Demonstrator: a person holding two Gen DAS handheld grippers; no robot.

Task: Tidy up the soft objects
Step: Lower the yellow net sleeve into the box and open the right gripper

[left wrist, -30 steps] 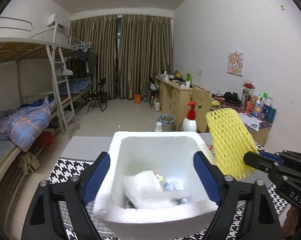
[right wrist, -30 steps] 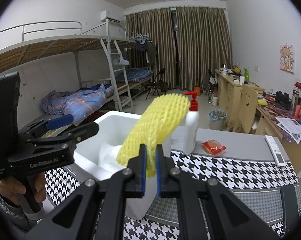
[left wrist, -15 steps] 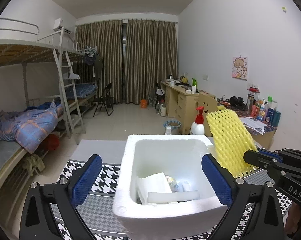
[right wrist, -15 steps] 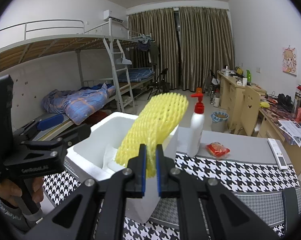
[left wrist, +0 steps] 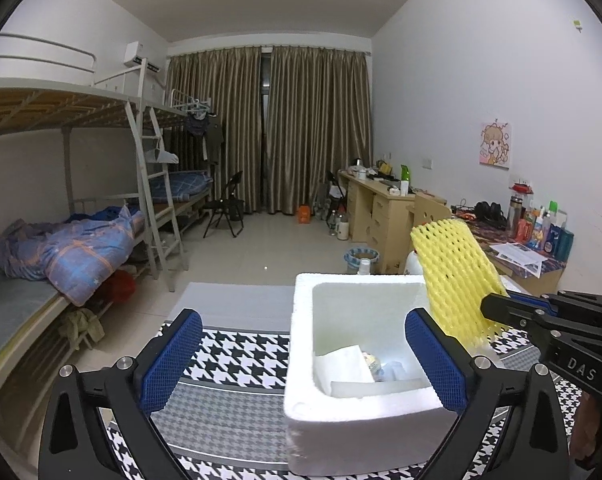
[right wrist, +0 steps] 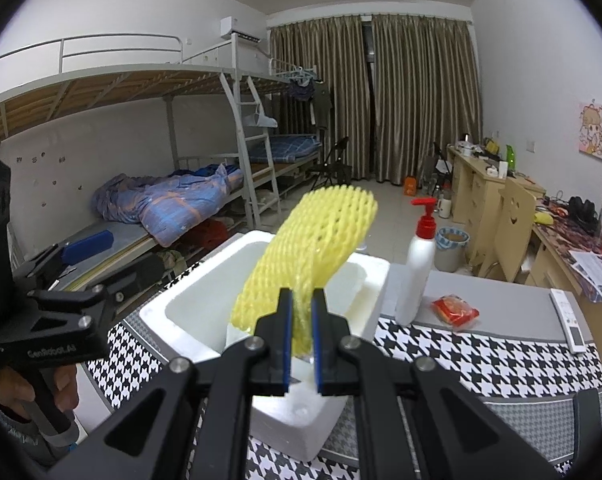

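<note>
**Yellow net held over the box's near corner, drop still to come**

Start with the table (right wrist: 501, 364): its houndstooth cloth fills the lower half of both views, and the white foam box (right wrist: 205, 344) sits on it, centre-left in the right wrist view and lower centre-right in the left wrist view (left wrist: 365, 432). Inside the box you can see white packing pieces (left wrist: 343, 364) and a few small items low against its near wall; what those small items are is too unclear to say.

Your right gripper (right wrist: 301, 344) is pinching the lower end of the yellow foam net (right wrist: 313, 248), its blue pads pressed into the mesh. The net's long axis rises from the jaws and leans toward the upper right of that frame, so its free end hangs above the box's opening. In the left wrist view the same net (left wrist: 453, 276) stands at the box's right rim, tilted toward upper left.

Your left gripper (left wrist: 301, 364) is spread wide and holds nothing; one blue pad sits left of the box, the other overlaps its right wall.

The coming move, I judge, turns on this: the opening lies ahead of and below the right jaws, and only the right hand has the net. Tip it forward and down before letting go.

Behind the box, the pump bottle (right wrist: 417, 276) and red packet (right wrist: 455, 310) stand well apart from the work.
</note>
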